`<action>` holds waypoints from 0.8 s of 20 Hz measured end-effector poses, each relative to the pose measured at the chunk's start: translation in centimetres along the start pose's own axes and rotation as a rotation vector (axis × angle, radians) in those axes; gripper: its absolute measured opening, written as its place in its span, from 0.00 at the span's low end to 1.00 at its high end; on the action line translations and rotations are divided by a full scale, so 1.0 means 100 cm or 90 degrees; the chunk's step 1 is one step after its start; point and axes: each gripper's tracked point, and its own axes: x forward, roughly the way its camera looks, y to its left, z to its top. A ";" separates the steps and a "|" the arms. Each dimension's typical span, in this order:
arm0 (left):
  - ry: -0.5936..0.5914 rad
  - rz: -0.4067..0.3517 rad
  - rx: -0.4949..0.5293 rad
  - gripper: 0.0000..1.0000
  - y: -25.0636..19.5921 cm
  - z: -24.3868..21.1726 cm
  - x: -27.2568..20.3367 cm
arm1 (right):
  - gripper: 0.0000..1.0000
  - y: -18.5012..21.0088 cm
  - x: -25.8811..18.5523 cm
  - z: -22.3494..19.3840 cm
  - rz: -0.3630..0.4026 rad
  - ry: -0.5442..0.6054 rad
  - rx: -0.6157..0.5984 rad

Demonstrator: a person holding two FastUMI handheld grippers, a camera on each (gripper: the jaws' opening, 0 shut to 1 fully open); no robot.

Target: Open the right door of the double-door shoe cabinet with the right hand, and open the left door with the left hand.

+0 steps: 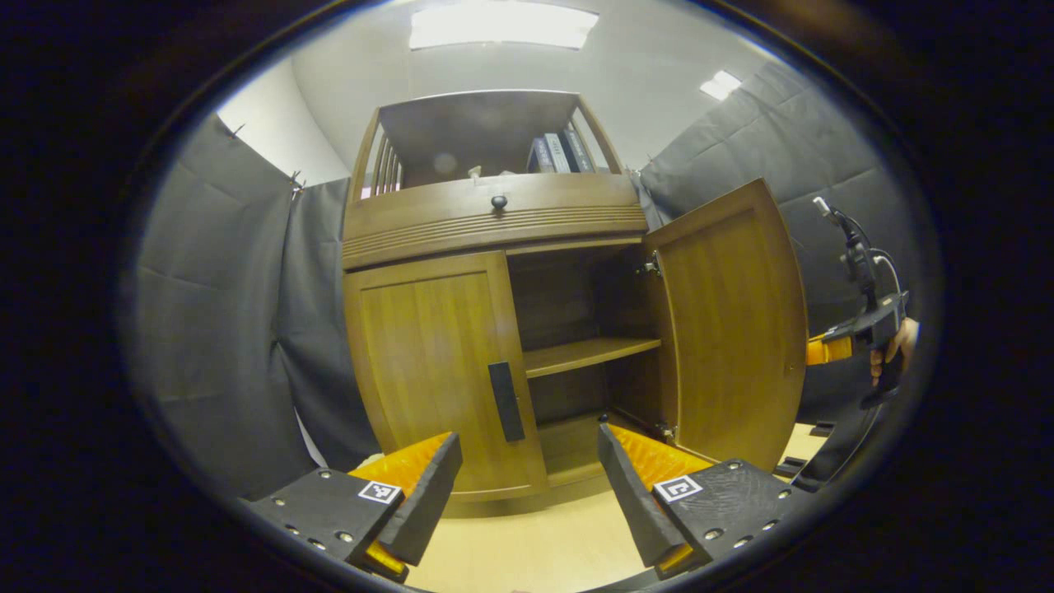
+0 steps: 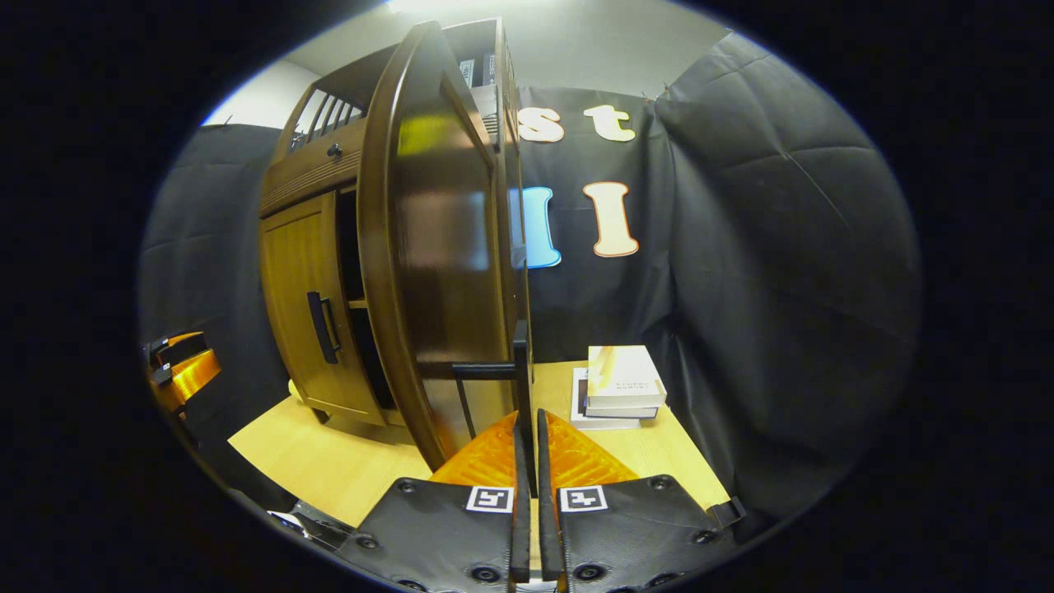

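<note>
1. While the left door (image 1: 436,371) of the shoe cabinet (image 1: 494,218) sits shut, the right door (image 1: 733,321) stands swung wide, baring an inner shelf (image 1: 589,354).
2. Left tool (image 1: 527,486): fingers spread wide apart, nothing between them, just in front of the left door, its dark bar handle (image 1: 506,401) above the gap.
3. Right tool (image 2: 527,436): fingers drawn nearly together, clamped on the thin dark handle (image 2: 520,371) at the right door's free edge. In the left gripper view this tool (image 1: 823,350) meets that door's outer edge, a hand (image 1: 893,350) behind it.
4. Cabinet stands on a pale wood bench (image 2: 329,461).
5. Drawer knob (image 1: 498,201) above the doors; books (image 1: 560,152) on the cabinet's top shelf.
6. Stack of books (image 2: 617,387) on the bench, beyond the open door.
</note>
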 end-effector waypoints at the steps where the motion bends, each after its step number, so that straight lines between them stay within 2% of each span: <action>1: 0.000 0.001 0.001 0.96 0.001 0.000 0.000 | 0.16 -0.005 -0.002 0.000 -0.008 0.001 -0.001; 4: -0.004 0.003 0.003 0.96 0.005 0.000 0.002 | 0.11 -0.006 -0.017 -0.009 -0.018 0.009 -0.014; 5: -0.004 0.002 0.004 0.96 0.005 0.000 0.004 | 0.20 -0.007 -0.018 -0.013 -0.024 0.015 -0.025; 7: -0.004 0.000 0.006 0.96 0.007 0.001 0.011 | 0.29 -0.012 -0.030 -0.015 -0.047 0.013 -0.044; 9: -0.006 -0.001 0.008 0.96 0.009 0.003 0.019 | 0.48 -0.015 -0.041 -0.011 -0.070 0.000 -0.043; 12: -0.009 0.002 0.011 0.96 0.013 0.005 0.039 | 0.93 -0.015 -0.056 -0.005 -0.082 -0.026 -0.011; 13: -0.007 0.003 0.011 0.96 0.016 0.006 0.047 | 0.98 -0.011 -0.065 -0.003 -0.080 -0.032 0.000; 16: -0.003 0.006 -0.001 0.96 0.022 0.005 0.070 | 0.98 0.001 -0.080 0.001 -0.084 -0.044 0.000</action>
